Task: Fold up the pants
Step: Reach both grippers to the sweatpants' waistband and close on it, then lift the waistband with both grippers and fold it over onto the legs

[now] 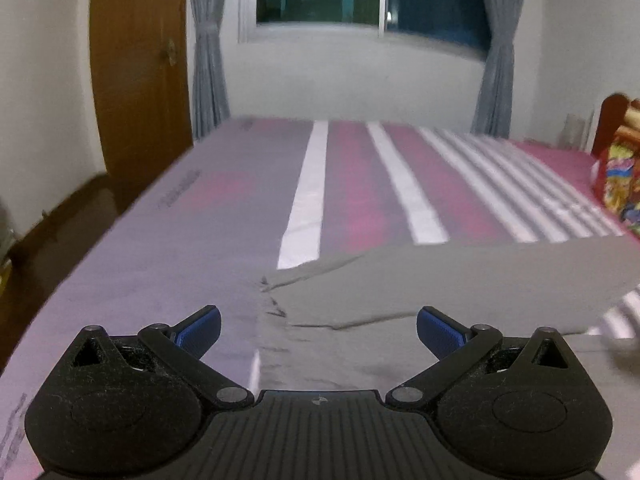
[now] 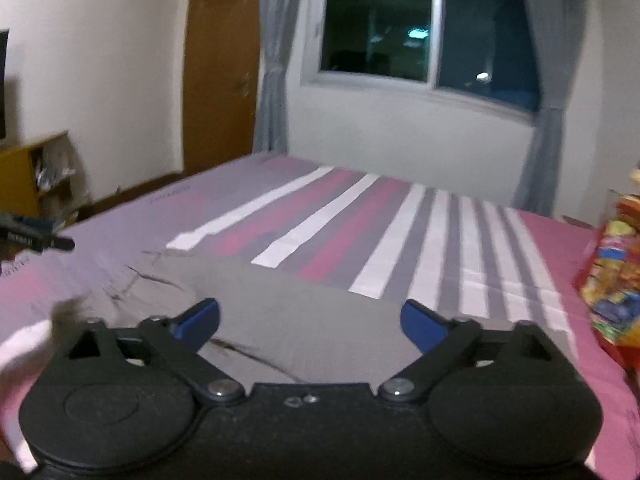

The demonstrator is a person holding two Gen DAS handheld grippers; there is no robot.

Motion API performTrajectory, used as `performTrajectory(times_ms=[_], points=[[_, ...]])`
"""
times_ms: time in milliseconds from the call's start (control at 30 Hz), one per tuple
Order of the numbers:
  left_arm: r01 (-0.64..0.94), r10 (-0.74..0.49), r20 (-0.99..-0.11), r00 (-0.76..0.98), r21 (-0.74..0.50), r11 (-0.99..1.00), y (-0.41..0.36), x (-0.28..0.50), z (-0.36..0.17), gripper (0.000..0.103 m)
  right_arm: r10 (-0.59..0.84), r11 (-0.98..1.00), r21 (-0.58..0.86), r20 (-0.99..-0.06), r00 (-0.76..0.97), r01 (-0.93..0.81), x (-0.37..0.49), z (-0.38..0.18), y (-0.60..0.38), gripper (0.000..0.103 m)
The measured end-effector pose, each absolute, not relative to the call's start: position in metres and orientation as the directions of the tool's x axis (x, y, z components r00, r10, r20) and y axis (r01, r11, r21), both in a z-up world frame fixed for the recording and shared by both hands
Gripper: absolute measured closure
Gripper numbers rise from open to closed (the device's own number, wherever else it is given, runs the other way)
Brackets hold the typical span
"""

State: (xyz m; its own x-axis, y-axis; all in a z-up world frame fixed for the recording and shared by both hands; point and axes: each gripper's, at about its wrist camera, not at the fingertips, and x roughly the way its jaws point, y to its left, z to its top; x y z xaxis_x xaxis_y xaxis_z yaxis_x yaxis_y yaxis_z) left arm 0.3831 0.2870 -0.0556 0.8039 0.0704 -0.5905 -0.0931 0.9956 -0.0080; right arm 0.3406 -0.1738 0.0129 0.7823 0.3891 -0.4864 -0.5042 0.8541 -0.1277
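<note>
Grey pants [image 1: 440,280] lie flat on the striped bed, stretching to the right in the left wrist view. Their gathered waistband [image 1: 272,304] is just ahead of my left gripper [image 1: 318,328], which is open and empty above that end. In the right wrist view the pants [image 2: 304,320] lie under my right gripper [image 2: 310,322], which is open and empty above the cloth. The left gripper's tip [image 2: 36,236] shows at the left edge of the right wrist view.
The bed sheet [image 1: 200,216] has pink, grey and white stripes. A colourful bag [image 1: 618,180] sits at the bed's right side, also in the right wrist view [image 2: 612,280]. A wooden door [image 1: 140,72], window [image 2: 420,28], curtains and a low shelf [image 2: 36,176] stand around the bed.
</note>
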Motion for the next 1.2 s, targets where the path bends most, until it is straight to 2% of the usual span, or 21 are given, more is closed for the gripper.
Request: performTrajectory(times_ms=[133,200,300,400,467,733,800,867,900,933,1000,1033,1200], points=[[-0.066,0.050,-0.665,0.745,0.000,0.998,0.318,0.455,-0.095,0.000,0.403,0.812,-0.165,-0.534,0.743,-0.560,0.413,-0.018,-0.142,0.022],[-0.034,0.028,-0.685,0.728,0.005,0.999,0.327,0.483,-0.111,0.000,0.409,0.793,-0.177,-0.556,0.724,-0.584,0.449,-0.034,-0.130,0.024],[0.001,0.003,-0.702,0.712,0.005,1.000,0.332,0.519,-0.132,0.000,0.412,0.768,-0.187,-0.589,0.695,-0.613,0.500,-0.058,-0.113,0.035],[0.032,0.006,-0.727,0.687,0.039,0.999,0.336,0.543,-0.149,0.001,0.412,0.746,-0.194,-0.618,0.670,-0.637,0.536,-0.081,-0.102,0.035],[0.060,-0.018,-0.751,0.660,0.029,0.998,0.338,0.557,-0.160,0.017,0.403,0.726,-0.204,-0.647,0.647,-0.656,0.557,-0.098,-0.096,0.035],[0.086,-0.092,-0.766,0.637,-0.048,0.995,0.342,0.590,-0.189,0.017,0.385,0.668,-0.164,-0.759,0.525,-0.726,0.605,-0.144,-0.096,0.039],[0.089,-0.107,-0.766,0.634,-0.065,0.994,0.343,0.589,-0.192,0.035,0.389,0.663,-0.143,-0.773,0.501,-0.735,0.610,-0.147,-0.099,0.040],[0.089,-0.113,-0.764,0.635,-0.073,0.993,0.341,0.589,-0.189,0.067,0.396,0.646,-0.135,-0.782,0.481,-0.751,0.609,-0.147,-0.099,0.052],[0.106,-0.132,-0.763,0.632,-0.084,0.991,0.338,0.588,-0.188,0.079,0.393,0.644,-0.137,-0.785,0.479,-0.753,0.607,-0.147,-0.099,0.064],[0.113,-0.124,-0.763,0.635,-0.068,0.991,0.331,0.588,-0.186,0.083,0.382,0.641,-0.154,-0.786,0.486,-0.752,0.604,-0.146,-0.098,0.077],[0.113,-0.074,-0.756,0.650,-0.001,0.994,0.318,0.584,-0.182,0.084,0.358,0.646,-0.185,-0.783,0.508,-0.740,0.599,-0.143,-0.098,0.093],[0.105,-0.067,-0.744,0.665,0.004,0.995,0.315,0.580,-0.178,0.084,0.351,0.655,-0.196,-0.776,0.524,-0.730,0.595,-0.138,-0.099,0.096],[0.110,-0.095,-0.624,0.776,-0.015,0.994,0.317,0.537,-0.135,0.085,0.385,0.655,-0.264,-0.689,0.614,-0.707,0.549,-0.087,-0.109,0.097]])
